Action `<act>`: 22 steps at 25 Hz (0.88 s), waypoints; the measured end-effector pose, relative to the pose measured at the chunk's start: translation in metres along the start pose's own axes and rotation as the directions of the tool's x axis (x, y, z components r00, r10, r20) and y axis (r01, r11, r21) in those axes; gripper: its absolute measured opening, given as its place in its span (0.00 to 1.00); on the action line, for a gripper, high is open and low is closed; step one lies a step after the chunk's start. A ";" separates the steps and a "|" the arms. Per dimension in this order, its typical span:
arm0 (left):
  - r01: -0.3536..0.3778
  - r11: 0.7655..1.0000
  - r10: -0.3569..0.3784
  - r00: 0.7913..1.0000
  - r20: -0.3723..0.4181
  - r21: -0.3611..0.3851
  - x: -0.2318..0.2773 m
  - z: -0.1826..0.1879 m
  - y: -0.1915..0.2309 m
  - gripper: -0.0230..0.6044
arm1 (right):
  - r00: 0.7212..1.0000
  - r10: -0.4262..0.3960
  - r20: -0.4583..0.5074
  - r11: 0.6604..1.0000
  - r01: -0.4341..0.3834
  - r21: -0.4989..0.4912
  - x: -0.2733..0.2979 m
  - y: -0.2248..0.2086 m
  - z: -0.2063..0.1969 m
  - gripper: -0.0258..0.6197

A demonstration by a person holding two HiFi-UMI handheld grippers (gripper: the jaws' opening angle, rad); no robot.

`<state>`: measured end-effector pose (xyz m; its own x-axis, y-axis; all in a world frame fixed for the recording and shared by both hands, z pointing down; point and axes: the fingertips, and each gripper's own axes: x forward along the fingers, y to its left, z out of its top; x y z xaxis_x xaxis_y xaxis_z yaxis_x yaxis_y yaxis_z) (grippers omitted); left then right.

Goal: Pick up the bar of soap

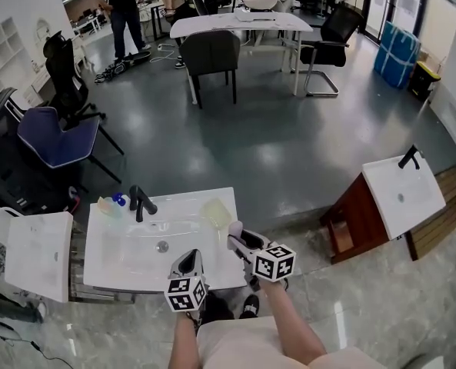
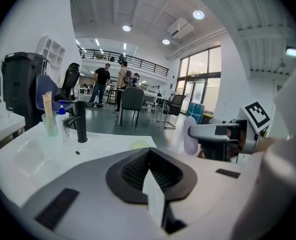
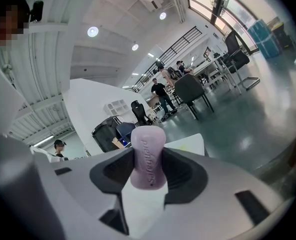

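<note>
A lilac bar of soap stands upright between the jaws of my right gripper, which is shut on it. In the head view that gripper hovers over the front right corner of the white sink. The left gripper view shows the soap held out to the right, above the counter. My left gripper hangs over the sink's front edge, and its jaws are shut with nothing in them.
A black faucet stands at the back of the sink, with a cup and a pump bottle beside it. A pale yellow pad lies at the back right corner. A second sink stands to the right, and chairs, a table and people are farther off.
</note>
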<state>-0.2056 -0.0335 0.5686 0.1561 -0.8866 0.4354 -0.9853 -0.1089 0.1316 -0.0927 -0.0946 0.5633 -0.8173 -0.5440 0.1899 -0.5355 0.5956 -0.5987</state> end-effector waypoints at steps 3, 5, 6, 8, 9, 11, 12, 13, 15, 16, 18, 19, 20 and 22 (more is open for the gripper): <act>-0.003 1.000 0.003 1.000 -0.004 -0.004 -0.002 -0.002 0.000 0.05 | 1.000 0.009 -0.012 1.000 -0.009 -0.004 0.000 0.003 -0.003 0.32; -0.005 1.000 0.005 1.000 -0.005 -0.005 -0.003 -0.003 0.001 0.05 | 1.000 0.012 -0.015 1.000 -0.012 -0.001 0.001 0.003 -0.004 0.32; -0.006 1.000 0.006 1.000 -0.004 -0.005 -0.003 -0.003 0.001 0.05 | 1.000 0.014 -0.015 1.000 -0.014 0.000 0.001 0.004 -0.004 0.32; -0.007 1.000 0.007 1.000 -0.003 -0.004 -0.004 -0.004 0.003 0.05 | 1.000 0.019 -0.016 1.000 -0.019 -0.002 0.003 0.005 -0.005 0.32; -0.008 1.000 0.008 1.000 -0.003 -0.003 -0.004 -0.004 0.004 0.05 | 1.000 0.021 -0.016 1.000 -0.021 -0.003 0.004 0.006 -0.004 0.32; -0.009 1.000 0.009 1.000 -0.006 0.000 -0.005 -0.005 0.004 0.05 | 1.000 0.026 -0.015 1.000 -0.026 -0.004 0.005 0.007 -0.004 0.32; -0.010 1.000 0.010 1.000 -0.006 0.000 -0.005 -0.005 0.004 0.05 | 0.999 0.028 -0.016 1.000 -0.028 -0.004 0.005 0.008 -0.004 0.32; -0.011 1.000 0.011 1.000 -0.005 0.000 -0.005 -0.004 0.004 0.05 | 0.999 0.029 -0.017 1.000 -0.029 -0.005 0.005 0.008 -0.004 0.32; -0.012 1.000 0.012 1.000 -0.002 0.000 -0.005 -0.002 0.006 0.05 | 0.999 0.024 -0.022 1.000 -0.025 -0.014 0.006 0.007 -0.004 0.32; -0.010 1.000 0.010 1.000 0.001 -0.002 -0.005 -0.001 0.006 0.05 | 0.999 0.020 -0.026 1.000 -0.020 -0.021 0.006 0.007 -0.005 0.32; -0.004 1.000 0.004 1.000 0.001 -0.005 -0.004 -0.001 0.005 0.05 | 0.999 0.014 -0.029 1.000 -0.015 -0.024 0.005 0.005 -0.005 0.32; -0.002 1.000 0.002 1.000 -0.001 -0.003 -0.004 -0.001 0.004 0.05 | 1.000 0.014 -0.026 1.000 -0.015 -0.020 0.005 0.005 -0.005 0.32; 0.000 1.000 0.000 1.000 -0.003 -0.001 -0.003 -0.001 0.003 0.05 | 1.000 0.014 -0.024 1.000 -0.014 -0.015 0.004 0.004 -0.005 0.32; 0.003 1.000 -0.003 1.000 -0.005 0.002 -0.002 -0.001 0.002 0.05 | 1.000 0.013 -0.023 1.000 -0.013 -0.012 0.004 0.003 -0.005 0.32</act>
<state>-0.2081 -0.0319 0.5689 0.1591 -0.8839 0.4397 -0.9850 -0.1122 0.1309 -0.0984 -0.0922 0.5658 -0.8289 -0.5225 0.1999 -0.5272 0.6101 -0.5915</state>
